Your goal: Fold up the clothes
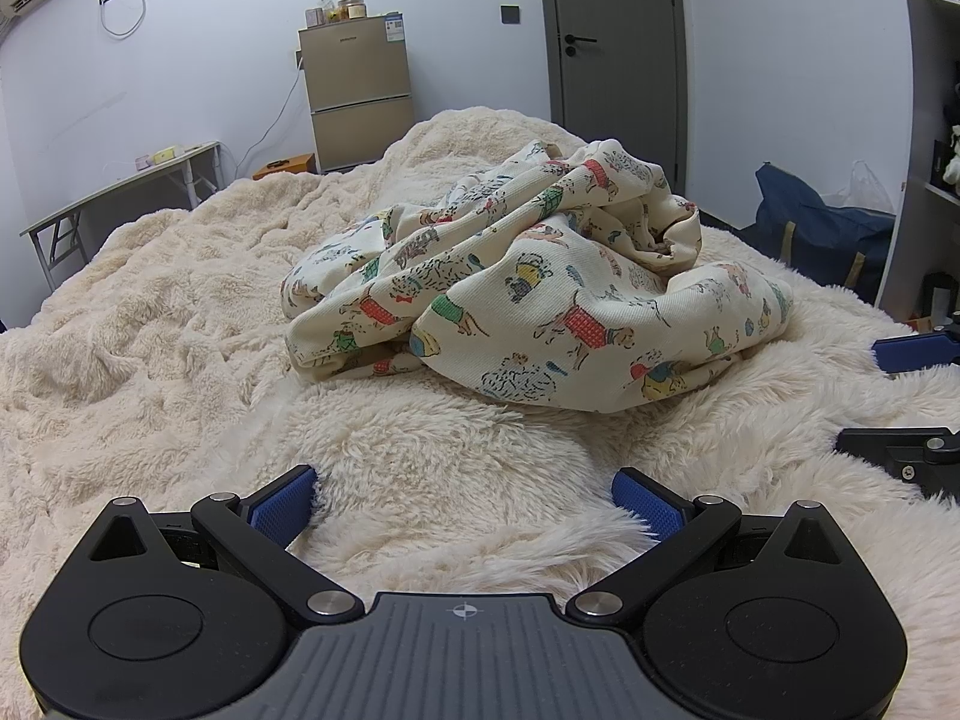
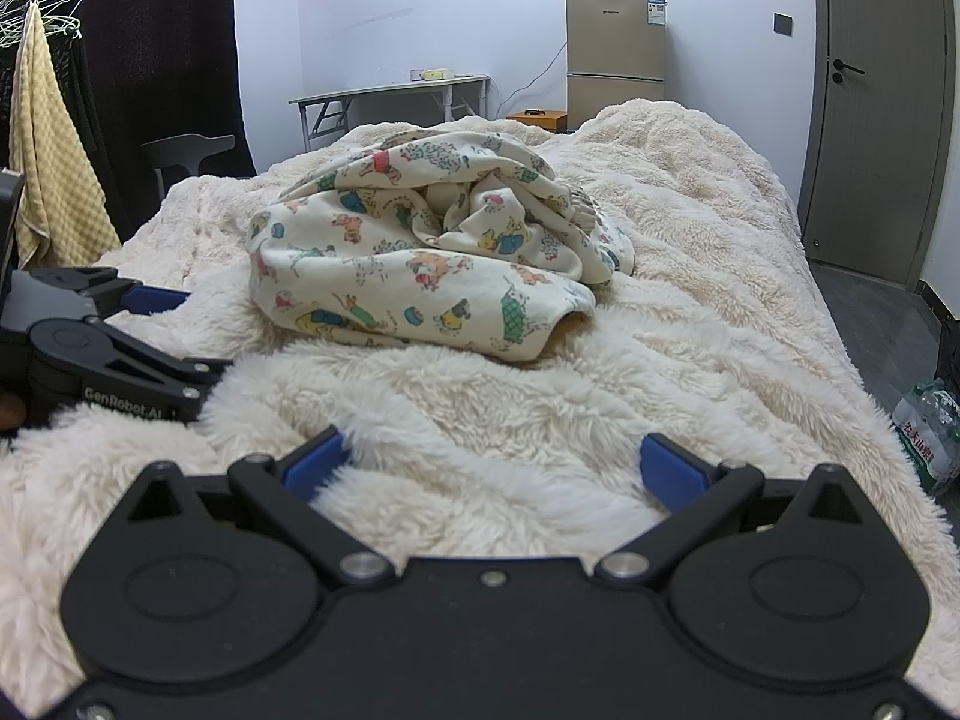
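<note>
Your left gripper [image 1: 465, 498] and right gripper [image 2: 492, 465] both rest spread wide and empty on the fluffy blanket [image 1: 180, 300], near the crumpled printed garment [image 1: 528, 294] heaped mid-bed ahead of you.

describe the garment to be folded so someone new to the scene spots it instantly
Start at the bed covered by a fluffy cream blanket. Near its middle, ahead of both open tools, lies a crumpled cream garment in a heap. Its small printed dogs in red, green and yellow coats set it apart from the plain blanket.
</note>
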Demonstrator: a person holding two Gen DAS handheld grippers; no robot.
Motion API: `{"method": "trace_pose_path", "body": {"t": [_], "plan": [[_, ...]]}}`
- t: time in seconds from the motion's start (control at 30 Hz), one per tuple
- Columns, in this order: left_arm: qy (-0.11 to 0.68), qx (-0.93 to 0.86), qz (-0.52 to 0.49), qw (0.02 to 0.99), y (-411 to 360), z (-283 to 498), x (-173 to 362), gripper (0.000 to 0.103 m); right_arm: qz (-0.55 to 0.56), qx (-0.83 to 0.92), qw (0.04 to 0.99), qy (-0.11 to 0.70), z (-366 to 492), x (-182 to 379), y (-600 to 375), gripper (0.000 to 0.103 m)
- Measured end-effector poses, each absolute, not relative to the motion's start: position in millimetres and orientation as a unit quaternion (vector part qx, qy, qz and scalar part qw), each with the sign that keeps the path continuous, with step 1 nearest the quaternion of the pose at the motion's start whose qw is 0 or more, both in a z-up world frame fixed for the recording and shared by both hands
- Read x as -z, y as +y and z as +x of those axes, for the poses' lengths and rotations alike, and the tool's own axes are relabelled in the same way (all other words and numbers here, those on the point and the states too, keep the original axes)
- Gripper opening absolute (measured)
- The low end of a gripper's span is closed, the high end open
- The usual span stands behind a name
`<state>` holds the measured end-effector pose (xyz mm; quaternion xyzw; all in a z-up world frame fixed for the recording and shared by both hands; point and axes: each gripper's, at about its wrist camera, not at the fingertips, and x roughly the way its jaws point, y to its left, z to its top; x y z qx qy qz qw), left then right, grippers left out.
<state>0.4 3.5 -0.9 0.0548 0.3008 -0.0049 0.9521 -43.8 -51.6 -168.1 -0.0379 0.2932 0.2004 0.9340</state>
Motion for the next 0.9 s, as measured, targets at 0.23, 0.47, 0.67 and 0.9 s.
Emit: {"method": "trace_pose_path", "body": {"t": [0.23, 0.47, 0.67, 0.9], "plan": [[0.301, 0.005, 0.055, 0.952, 3, 0, 1, 0.103, -0.038, -0.201, 0.934, 0.293, -44, 168, -51, 0.103], [0.291, 0.014, 0.070, 0.954, 4, 3, -8, 0.103, -0.037, -0.201, 0.934, 0.294, -44, 169, -52, 0.103], [0.235, 0.007, 0.096, 0.967, 18, 26, -28, 0.103, -0.034, -0.202, 0.933, 0.296, -44, 170, -53, 0.103], [0.249, 0.074, 0.091, 0.961, 39, 60, -36, 0.103, -0.033, -0.203, 0.933, 0.296, -45, 171, -54, 0.103]]}}
